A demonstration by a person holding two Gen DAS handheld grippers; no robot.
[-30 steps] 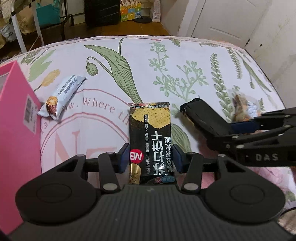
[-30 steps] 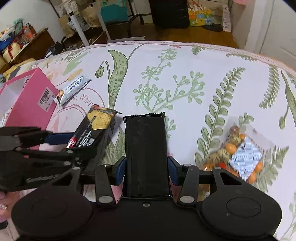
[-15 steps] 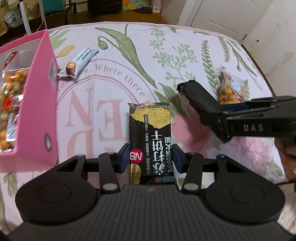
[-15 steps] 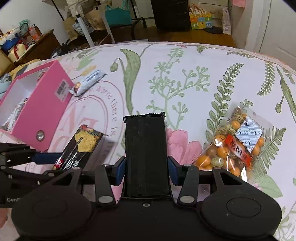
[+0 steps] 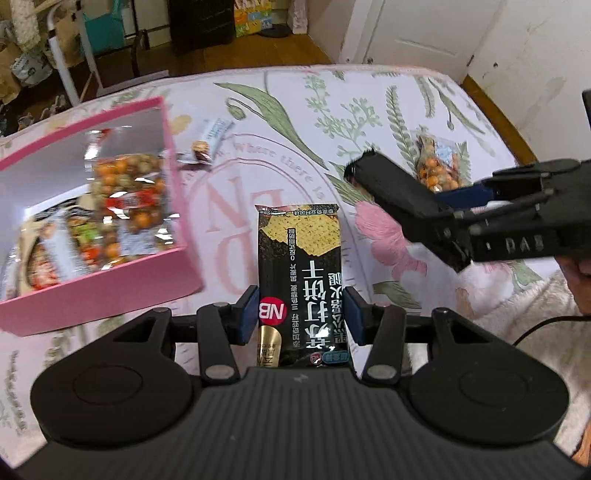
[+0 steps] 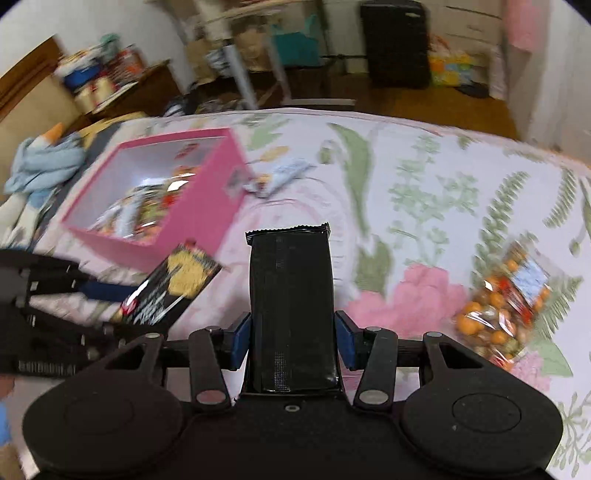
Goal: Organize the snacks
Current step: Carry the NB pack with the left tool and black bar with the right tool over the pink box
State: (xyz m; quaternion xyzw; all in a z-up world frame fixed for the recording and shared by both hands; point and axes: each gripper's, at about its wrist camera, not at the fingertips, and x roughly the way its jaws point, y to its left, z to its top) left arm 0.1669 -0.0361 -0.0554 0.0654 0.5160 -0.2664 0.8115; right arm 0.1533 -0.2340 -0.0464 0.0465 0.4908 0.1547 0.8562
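Observation:
My left gripper (image 5: 301, 314) is shut on a black cracker packet (image 5: 300, 273) with gold print, held above the floral cloth. My right gripper (image 6: 291, 338) is shut on a plain black packet (image 6: 291, 306), also held up; it shows in the left wrist view (image 5: 391, 195). The open pink box (image 5: 173, 192) lies to the left and holds several snack bags; it also shows in the right wrist view (image 6: 207, 206). A small white snack bar (image 5: 208, 142) lies just beyond the box. A clear bag of orange nuts (image 6: 506, 306) lies at the right.
The flower-print cloth (image 5: 332, 122) covers the whole surface. A blue cloth bundle (image 6: 44, 162) lies left of the pink box. Beyond the far edge stand chairs, shelves and a black cabinet (image 6: 395, 40). A white door (image 5: 417, 33) is at the back right.
Both grippers have risen and pulled back with their packets. The pink box has come further into view and its inside shows. The right wrist view is blurred by motion.

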